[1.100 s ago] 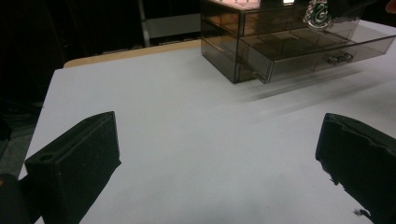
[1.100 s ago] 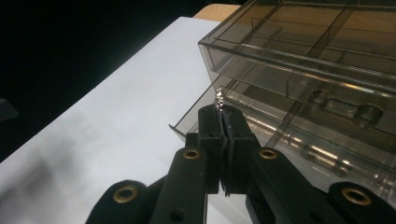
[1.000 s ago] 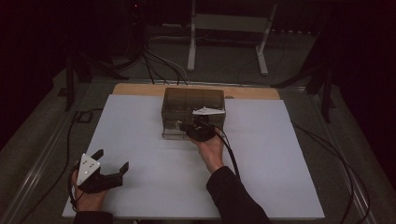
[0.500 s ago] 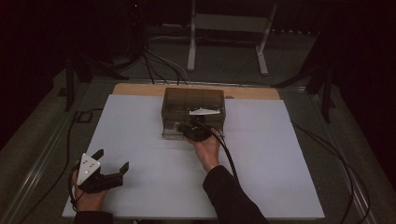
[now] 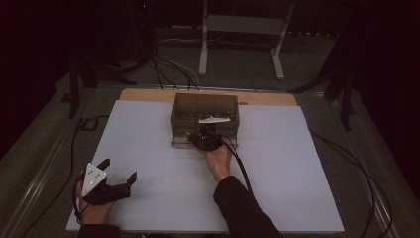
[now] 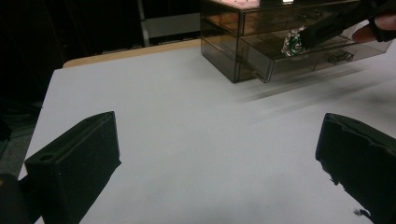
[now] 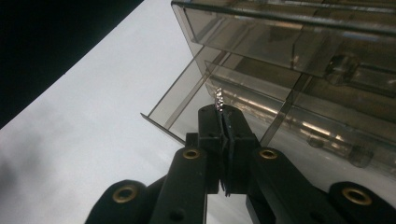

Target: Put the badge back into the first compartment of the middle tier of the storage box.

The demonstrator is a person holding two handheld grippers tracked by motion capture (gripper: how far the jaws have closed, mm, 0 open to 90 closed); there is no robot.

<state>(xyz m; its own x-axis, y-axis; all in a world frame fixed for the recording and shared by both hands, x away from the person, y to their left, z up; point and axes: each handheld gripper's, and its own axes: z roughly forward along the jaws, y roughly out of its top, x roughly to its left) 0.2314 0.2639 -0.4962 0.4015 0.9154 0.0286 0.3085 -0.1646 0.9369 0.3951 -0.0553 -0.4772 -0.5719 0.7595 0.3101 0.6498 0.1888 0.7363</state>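
- The right gripper (image 7: 223, 112) is clamped on a small foil piece (image 7: 218, 99), probably a wrapped candy, above the open drawer (image 6: 261, 58) of the box (image 5: 205, 117).
- Lower it well inside the drawer before releasing.
- The left gripper (image 5: 119, 176) rests with jaws apart, well away from the box.

Drawer unit (image 5: 205, 119) at sheet's (image 5: 148, 148) far middle, left gripper (image 5: 106, 186) near-left corner
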